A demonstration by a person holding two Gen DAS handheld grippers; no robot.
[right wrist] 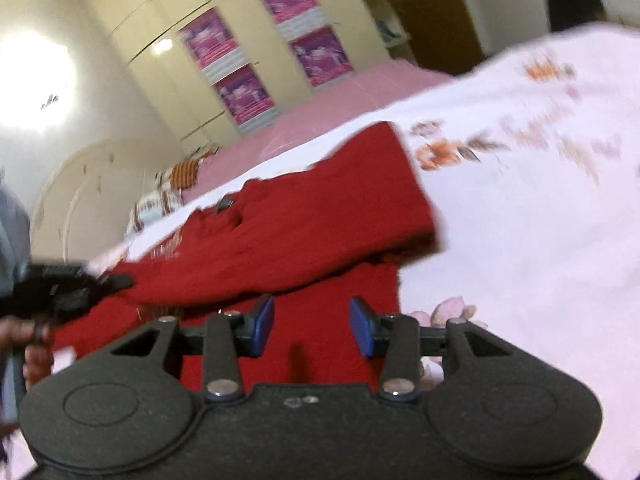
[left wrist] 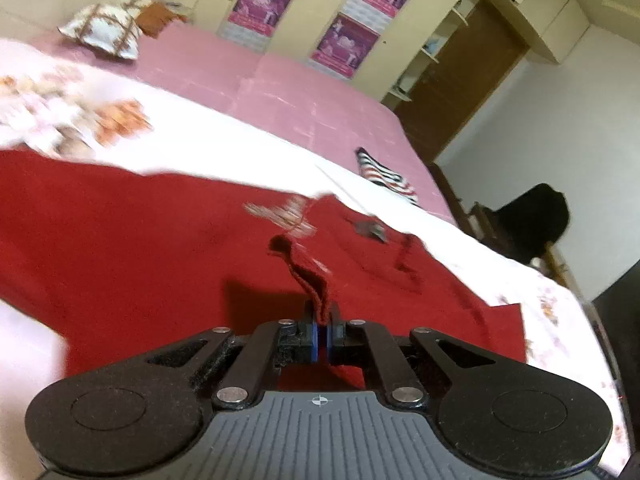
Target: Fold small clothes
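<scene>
A red knitted garment (left wrist: pixel 160 232) lies spread on a white floral sheet (left wrist: pixel 224 140) on the bed. My left gripper (left wrist: pixel 322 320) is shut on a thin red strand or edge of the garment (left wrist: pixel 312 280) and holds it just above the cloth. In the right wrist view the same red garment (right wrist: pixel 304 216) has one part folded over another. My right gripper (right wrist: pixel 312 326) is open and empty, hovering over the garment's near part. The left gripper (right wrist: pixel 76 284) shows at the left edge of that view, at the garment's edge.
A striped folded cloth (left wrist: pixel 384 174) lies on the pink bedsheet (left wrist: pixel 288 92) further back. Pillows (left wrist: pixel 104 28) sit at the bed's head. A wardrobe with pink posters (left wrist: pixel 344 44) stands behind the bed. A dark chair (left wrist: pixel 532 220) stands right of the bed.
</scene>
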